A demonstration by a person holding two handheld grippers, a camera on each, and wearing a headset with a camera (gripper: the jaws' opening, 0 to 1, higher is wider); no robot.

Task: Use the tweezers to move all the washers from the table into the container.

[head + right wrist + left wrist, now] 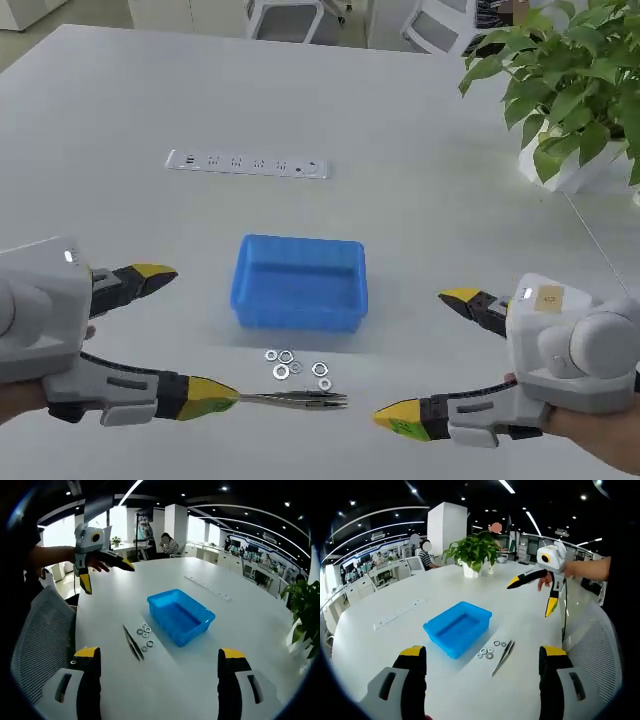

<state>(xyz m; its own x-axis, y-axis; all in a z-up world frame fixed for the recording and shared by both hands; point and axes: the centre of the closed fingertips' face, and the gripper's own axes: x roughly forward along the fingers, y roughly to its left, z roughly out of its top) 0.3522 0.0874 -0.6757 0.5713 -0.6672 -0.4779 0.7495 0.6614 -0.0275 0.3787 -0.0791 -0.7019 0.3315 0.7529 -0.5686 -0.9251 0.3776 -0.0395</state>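
"Looking down from the head view, what lay on the table?" asked the listener.

"A blue container sat open near the middle of the pale grey table. Just in front of it, on the person's side, about 6 small metal washers lay in a loose cluster. The tweezers lay flat just beside them, nearer the person."

"And the 2 grippers?"

"The left gripper hovered at the lower left with its yellow-tipped jaws spread wide, gripping nothing. The right gripper hovered at the lower right, its jaws spread just as wide and gripping nothing. Both pointed inward toward the washers. In the head view the left gripper's lower tip lined up with one end of the tweezers. The left gripper view, though, showed the tweezers on the table ahead, apart from the jaws."

"What else was there?"

"A white power strip lay beyond the container. A leafy green plant in a white pot stood at the far right."
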